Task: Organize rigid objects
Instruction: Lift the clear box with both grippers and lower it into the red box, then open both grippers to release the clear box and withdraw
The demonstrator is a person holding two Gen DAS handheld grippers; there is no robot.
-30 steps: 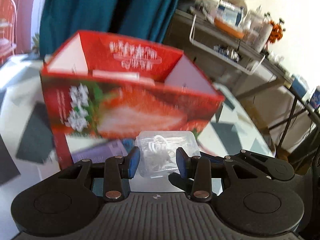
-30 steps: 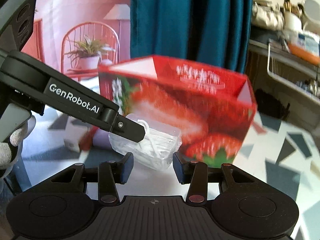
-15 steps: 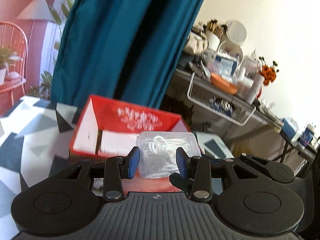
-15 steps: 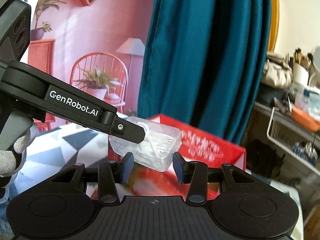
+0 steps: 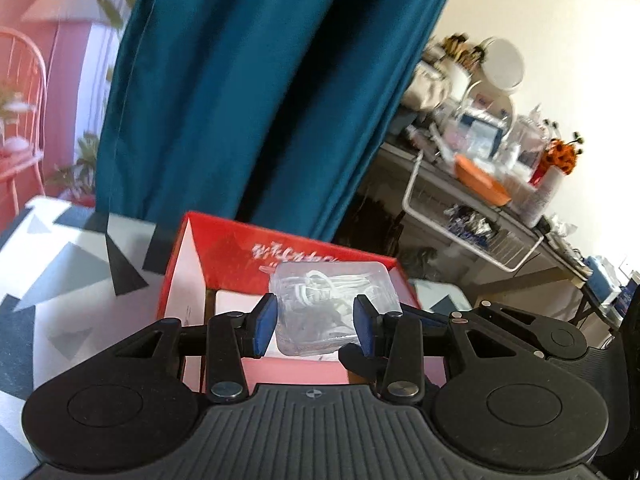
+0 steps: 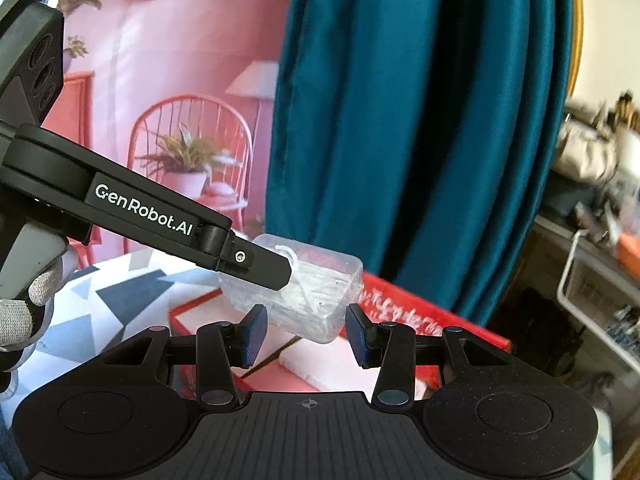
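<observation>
A clear plastic box (image 5: pixel 334 308) with white pieces inside hangs in the air over the open red carton (image 5: pixel 224 240). My left gripper (image 5: pixel 315 326) is shut on the box, its blue pads pressing on both sides. In the right wrist view the same clear box (image 6: pixel 320 296) sits between the pads of my right gripper (image 6: pixel 307 334), which is shut on it too. The left gripper's black finger (image 6: pixel 256 264) reaches in from the left and covers part of the box. The red carton (image 6: pixel 404 312) lies below, with white packs inside.
The carton stands on a table (image 5: pixel 60 276) with a grey, black and white triangle pattern. A teal curtain (image 5: pixel 240 100) hangs behind it. A cluttered shelf with a wire basket (image 5: pixel 472 220) is at the right. A gloved hand (image 6: pixel 28 308) holds the left gripper.
Both grippers have risen with the clear box. The red carton, seen from the side and in front before, now lies low in view with its open top showing.
</observation>
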